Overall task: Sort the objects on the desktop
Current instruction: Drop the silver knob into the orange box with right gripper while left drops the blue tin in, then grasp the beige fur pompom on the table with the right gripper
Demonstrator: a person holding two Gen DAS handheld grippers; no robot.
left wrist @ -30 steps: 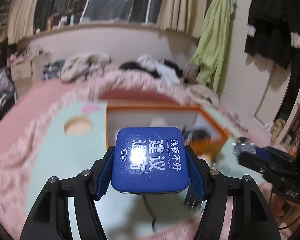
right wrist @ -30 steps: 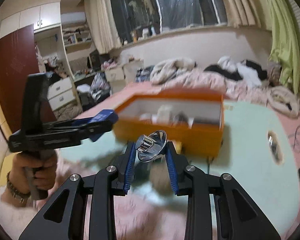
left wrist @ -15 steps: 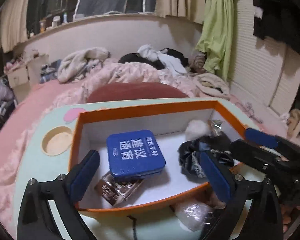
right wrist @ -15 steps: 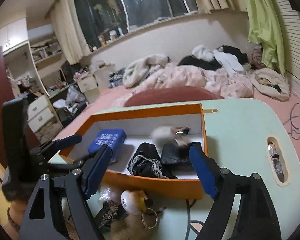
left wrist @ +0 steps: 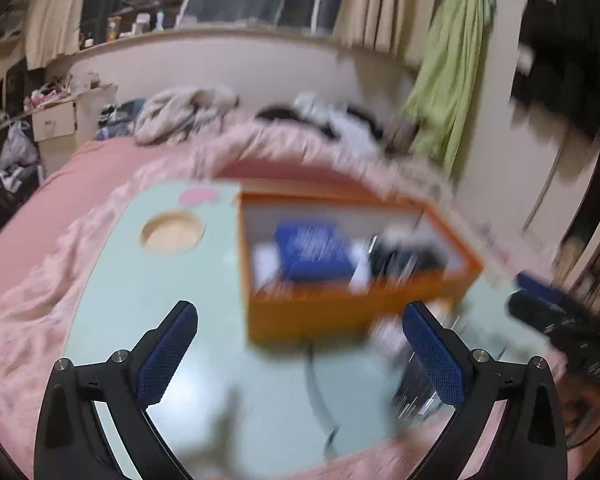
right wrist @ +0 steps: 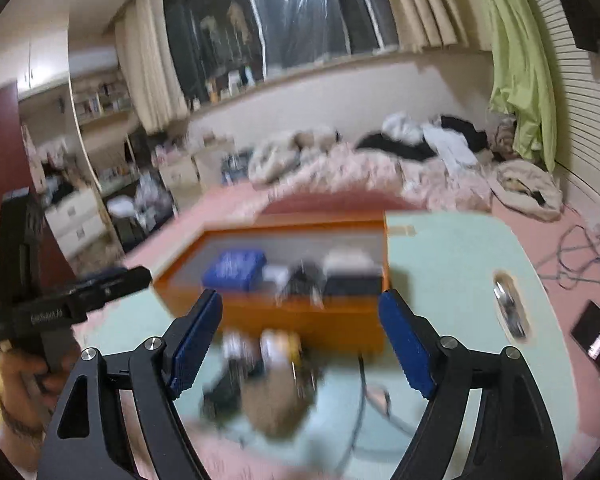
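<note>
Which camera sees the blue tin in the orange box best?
The left wrist view: the blue tin looks bigger there, near the picture's middle, inside the orange box, though blurred. The right wrist view shows it smaller, also blurred, at the box's left end.

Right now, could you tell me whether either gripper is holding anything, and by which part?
Nothing is held. The left gripper is opening its jaws over bare tabletop, and the right gripper stands open. The blue tin lies in the orange box.
</note>
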